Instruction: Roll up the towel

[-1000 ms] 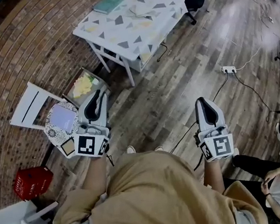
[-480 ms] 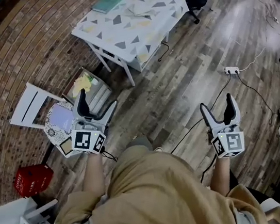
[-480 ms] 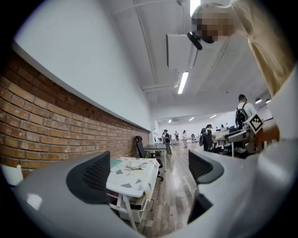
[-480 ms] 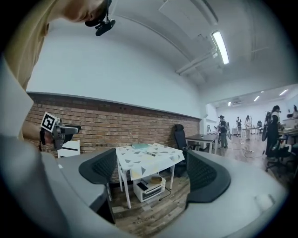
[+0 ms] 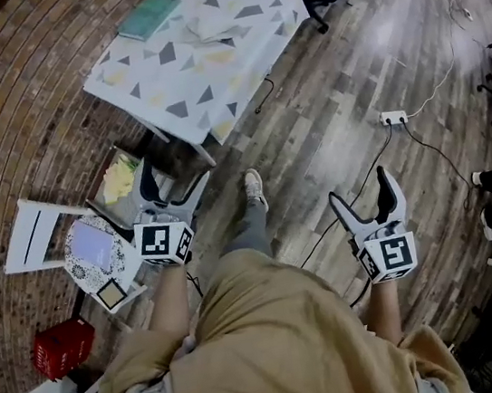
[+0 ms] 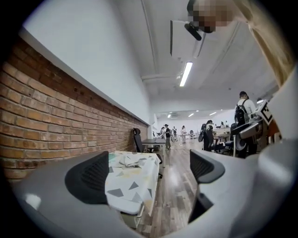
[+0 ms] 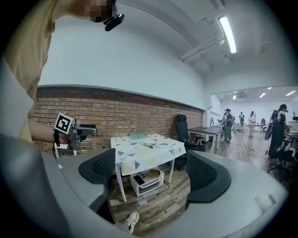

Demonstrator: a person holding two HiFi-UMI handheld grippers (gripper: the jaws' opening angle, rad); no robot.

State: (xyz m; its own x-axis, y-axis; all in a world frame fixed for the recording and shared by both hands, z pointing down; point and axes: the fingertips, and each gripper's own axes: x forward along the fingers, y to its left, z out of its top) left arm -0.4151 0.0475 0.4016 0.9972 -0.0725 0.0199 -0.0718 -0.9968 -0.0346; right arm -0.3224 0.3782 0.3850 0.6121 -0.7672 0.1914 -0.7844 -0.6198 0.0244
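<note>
Left gripper (image 5: 172, 176), right gripper (image 5: 360, 188): fingers just opened wide, both empty, above the wood floor (image 5: 327, 124); counter (image 5: 164, 75) ahead.

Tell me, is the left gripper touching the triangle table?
Apart. The right gripper view shows brick wall between the left gripper and the table. Its jaws have just been opening, with nothing between them.

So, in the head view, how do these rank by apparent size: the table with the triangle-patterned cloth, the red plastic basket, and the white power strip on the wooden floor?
Largest to smallest:
1. Table with the triangle-patterned cloth, clearly the largest.
2. Red plastic basket.
3. White power strip, clearly the smallest.
</note>
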